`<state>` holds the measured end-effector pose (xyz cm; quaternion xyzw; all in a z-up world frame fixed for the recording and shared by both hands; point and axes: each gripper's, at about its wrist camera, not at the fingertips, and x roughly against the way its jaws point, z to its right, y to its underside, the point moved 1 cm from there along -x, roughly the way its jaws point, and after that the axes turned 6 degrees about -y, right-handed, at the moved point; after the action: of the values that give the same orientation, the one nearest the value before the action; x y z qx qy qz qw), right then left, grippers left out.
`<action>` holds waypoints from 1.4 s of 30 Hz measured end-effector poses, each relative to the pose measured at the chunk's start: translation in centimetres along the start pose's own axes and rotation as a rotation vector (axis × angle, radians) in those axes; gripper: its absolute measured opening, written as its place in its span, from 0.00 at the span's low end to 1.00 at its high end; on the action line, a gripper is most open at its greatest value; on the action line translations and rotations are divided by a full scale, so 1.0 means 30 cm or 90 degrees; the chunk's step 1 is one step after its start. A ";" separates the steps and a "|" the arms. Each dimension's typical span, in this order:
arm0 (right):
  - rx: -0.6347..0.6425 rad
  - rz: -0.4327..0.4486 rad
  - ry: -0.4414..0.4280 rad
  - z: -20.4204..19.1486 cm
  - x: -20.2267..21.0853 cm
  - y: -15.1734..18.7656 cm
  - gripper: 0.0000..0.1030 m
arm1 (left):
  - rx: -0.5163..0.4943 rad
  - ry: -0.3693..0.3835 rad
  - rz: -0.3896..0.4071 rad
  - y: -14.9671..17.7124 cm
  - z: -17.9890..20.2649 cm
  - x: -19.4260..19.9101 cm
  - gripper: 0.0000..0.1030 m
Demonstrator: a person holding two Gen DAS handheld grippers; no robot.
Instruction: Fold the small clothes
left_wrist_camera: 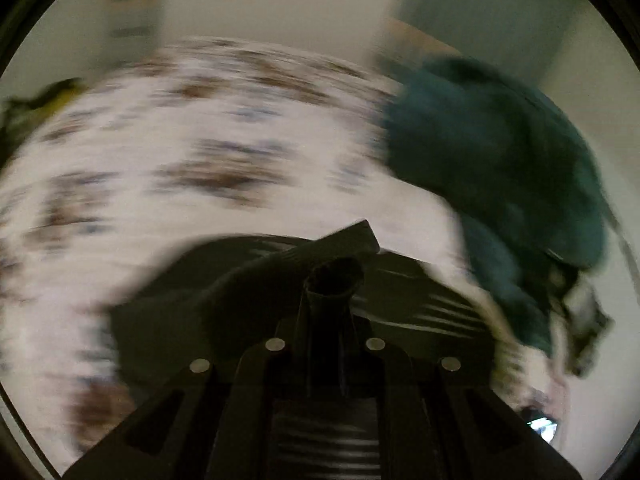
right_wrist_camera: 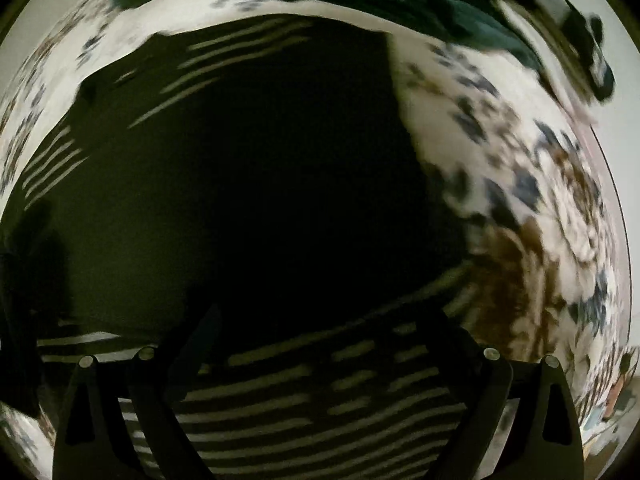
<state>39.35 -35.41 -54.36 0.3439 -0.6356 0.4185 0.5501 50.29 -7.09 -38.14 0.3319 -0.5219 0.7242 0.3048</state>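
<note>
Two grippers over black garment (right_wrist_camera: 256,184)

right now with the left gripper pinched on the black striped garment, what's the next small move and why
Probably carry the pinched fold across and lay it flat. The left gripper looks shut on a bunched bit of the black striped garment, which lies spread on the floral sheet. The right gripper looks open just above it, free to pin the cloth. The blur limits certainty.
</note>
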 end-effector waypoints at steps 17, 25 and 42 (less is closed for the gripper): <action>-0.103 -0.027 -0.203 0.429 0.083 -0.145 0.96 | -0.121 0.010 -0.126 0.167 0.176 -0.105 0.88; -0.082 0.014 -0.275 0.237 0.078 -0.381 0.96 | -0.007 -0.249 -0.167 0.118 -0.475 -0.291 0.88; -0.042 0.081 -0.199 0.131 0.193 -0.495 0.04 | -0.083 -0.239 -0.183 0.051 -0.440 -0.454 0.88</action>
<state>50.13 -44.98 -46.54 0.3453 -0.7473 0.3731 0.4280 55.04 3.85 -52.97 0.5114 -0.5621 0.5639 0.3233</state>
